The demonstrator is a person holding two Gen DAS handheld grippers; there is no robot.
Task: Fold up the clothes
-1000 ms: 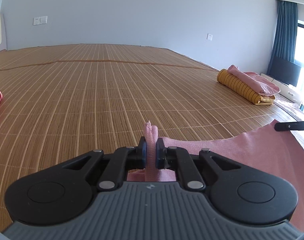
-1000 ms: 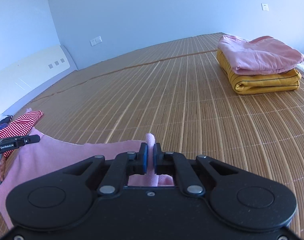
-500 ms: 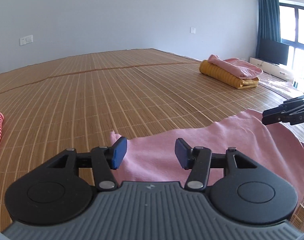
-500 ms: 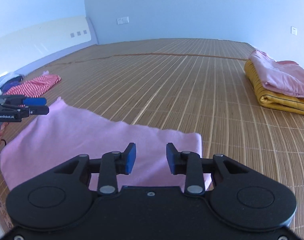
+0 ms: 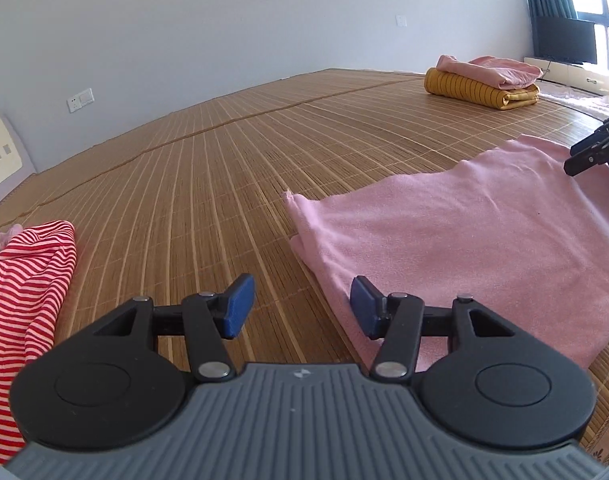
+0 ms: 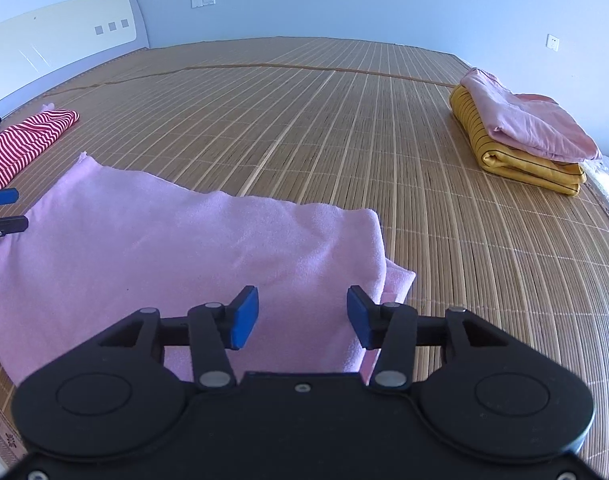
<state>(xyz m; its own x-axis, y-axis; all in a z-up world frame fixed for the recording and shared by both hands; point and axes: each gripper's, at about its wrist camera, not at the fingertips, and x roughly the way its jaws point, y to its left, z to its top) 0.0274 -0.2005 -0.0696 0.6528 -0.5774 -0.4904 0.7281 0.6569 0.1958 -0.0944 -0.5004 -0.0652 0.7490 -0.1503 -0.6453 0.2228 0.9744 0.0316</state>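
A pink cloth (image 5: 456, 236) lies folded flat on the bamboo mat (image 5: 232, 168). My left gripper (image 5: 300, 306) is open and empty, just off the cloth's left edge. In the right wrist view the same pink cloth (image 6: 184, 240) shows a doubled layer at its right end. My right gripper (image 6: 302, 322) hangs open over that near right part, holding nothing. The right gripper's black fingers (image 5: 598, 148) show at the left view's right edge. The left gripper's blue fingertips (image 6: 0, 197) show at the right view's left edge.
A red-and-white striped garment (image 5: 20, 284) lies left of the pink cloth, also visible as the striped garment (image 6: 24, 136). A stack of a yellow striped and a pink folded garment (image 6: 524, 136) sits far right on the mat (image 6: 344, 128). A headboard (image 6: 52, 44) and walls bound the mat.
Both grippers were shut on the pink cloth's edge a second ago. They opened, let it drop flat, and have since drawn back and apart from it.
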